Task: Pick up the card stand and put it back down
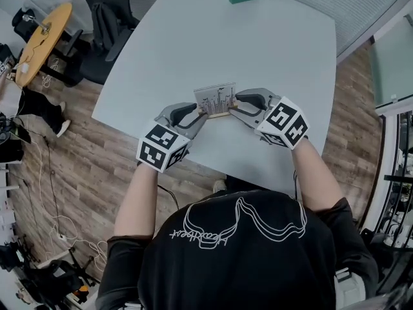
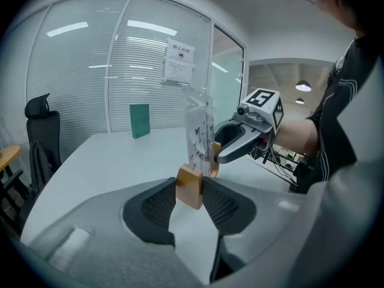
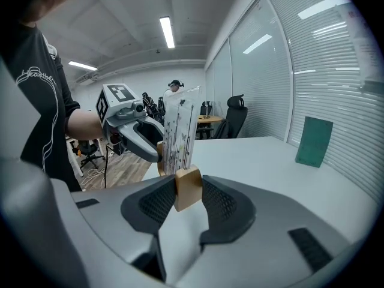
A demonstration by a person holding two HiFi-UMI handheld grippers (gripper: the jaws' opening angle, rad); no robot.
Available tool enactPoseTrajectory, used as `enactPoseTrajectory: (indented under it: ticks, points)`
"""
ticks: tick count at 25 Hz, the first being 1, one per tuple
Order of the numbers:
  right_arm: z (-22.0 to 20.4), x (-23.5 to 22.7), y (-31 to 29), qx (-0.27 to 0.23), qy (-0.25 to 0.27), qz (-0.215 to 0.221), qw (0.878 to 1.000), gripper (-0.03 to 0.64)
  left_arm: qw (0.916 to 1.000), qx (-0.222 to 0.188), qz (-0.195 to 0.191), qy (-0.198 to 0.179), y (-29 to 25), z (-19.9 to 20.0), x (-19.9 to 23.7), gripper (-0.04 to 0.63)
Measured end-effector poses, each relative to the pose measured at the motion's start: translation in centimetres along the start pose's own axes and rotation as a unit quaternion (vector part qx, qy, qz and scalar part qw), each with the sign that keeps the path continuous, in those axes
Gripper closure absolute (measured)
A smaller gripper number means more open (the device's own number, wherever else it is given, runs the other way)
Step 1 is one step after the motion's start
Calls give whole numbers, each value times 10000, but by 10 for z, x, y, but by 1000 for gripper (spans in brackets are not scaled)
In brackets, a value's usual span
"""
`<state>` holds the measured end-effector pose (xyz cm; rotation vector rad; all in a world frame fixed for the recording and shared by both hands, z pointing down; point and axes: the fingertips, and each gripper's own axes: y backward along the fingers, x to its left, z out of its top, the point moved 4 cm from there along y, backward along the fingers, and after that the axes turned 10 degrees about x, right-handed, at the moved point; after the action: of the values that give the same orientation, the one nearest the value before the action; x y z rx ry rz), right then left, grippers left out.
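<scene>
Near the worktop's (image 1: 271, 57) front edge, the card stand (image 1: 215, 101) is held betw. L gripper (image 1: 200, 113) & R gripper (image 1: 233, 108), both sets of fingers (image 2: 157, 206) clenched on its wooden end blocks (image 2: 191, 186); prob. light, stiff, clear panel (image 2: 198, 131) slick, so grip the wood.

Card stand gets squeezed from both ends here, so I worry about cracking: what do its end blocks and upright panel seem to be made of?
On the card stand, the end block looks like light wood: tan, matte, rounded corners. The upright panel looks like clear acrylic or similar plastic: see-through, glossy, with a printed card inside. Look alone cannot confirm either.
</scene>
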<state>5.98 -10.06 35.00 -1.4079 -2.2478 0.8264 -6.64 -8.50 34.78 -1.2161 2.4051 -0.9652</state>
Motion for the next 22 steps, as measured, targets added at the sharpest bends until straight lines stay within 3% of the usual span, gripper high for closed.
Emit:
enactPoseTrajectory:
  ticks: [9, 22]
  points:
    - [-25, -31, -48, 77, -80, 46, 9999, 476, 9995, 62, 91, 279, -48, -25, 33, 453]
    - [-60, -53, -101, 275, -258, 231, 9990, 476, 9993, 235, 76, 287, -96, -59, 62, 453]
